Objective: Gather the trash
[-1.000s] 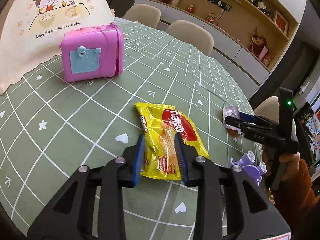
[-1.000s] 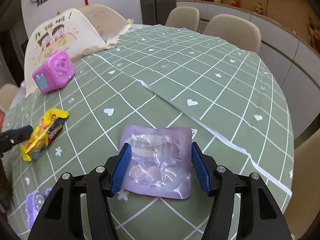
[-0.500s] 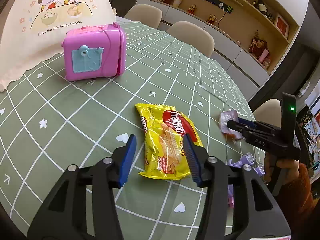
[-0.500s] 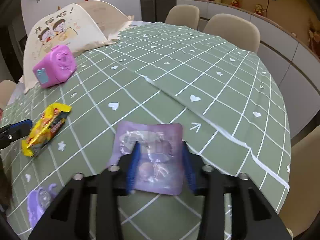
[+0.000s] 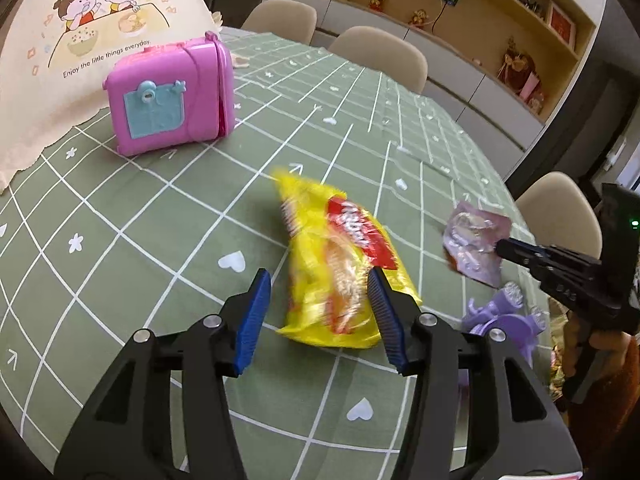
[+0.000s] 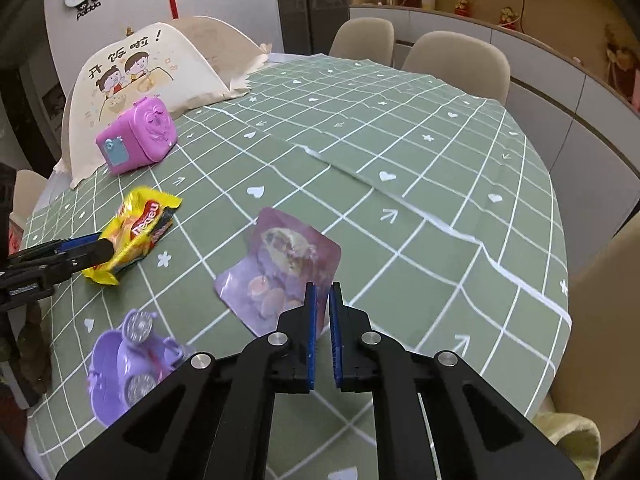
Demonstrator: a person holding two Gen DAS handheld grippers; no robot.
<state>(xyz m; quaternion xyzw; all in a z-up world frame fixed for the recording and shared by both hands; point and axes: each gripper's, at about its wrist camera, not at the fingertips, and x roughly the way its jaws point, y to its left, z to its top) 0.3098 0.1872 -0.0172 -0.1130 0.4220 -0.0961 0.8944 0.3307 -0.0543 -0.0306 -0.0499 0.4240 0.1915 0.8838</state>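
Right claw [image 6: 322, 312]: jaws closing, nearly together, pinching the near edge of a purple wrapper [image 6: 280, 268]. Wrapper crumpled, its far end tilted up off the desk [image 6: 440, 160]. From the left wrist view the same wrapper [image 5: 476, 240] hangs from the claw tips, above the green checked cloth.

Left claw [image 5: 318, 312]: jaws parted, holding nothing. A yellow snack packet [image 5: 340, 260] lies between and just ahead of the blue pads. The right pad [image 5: 386, 312] overlaps the packet's edge; whether it touches I cannot tell. The left pad stands clear of it. Packet blurred in this view.

Beyond the left claw, further up the desk: a pink toy case [image 5: 172, 100], standing upright, with a cream food cover [image 5: 80, 40] right behind it.

To the left of the right claw, close by: a purple toy [image 6: 128, 364] on the desk.
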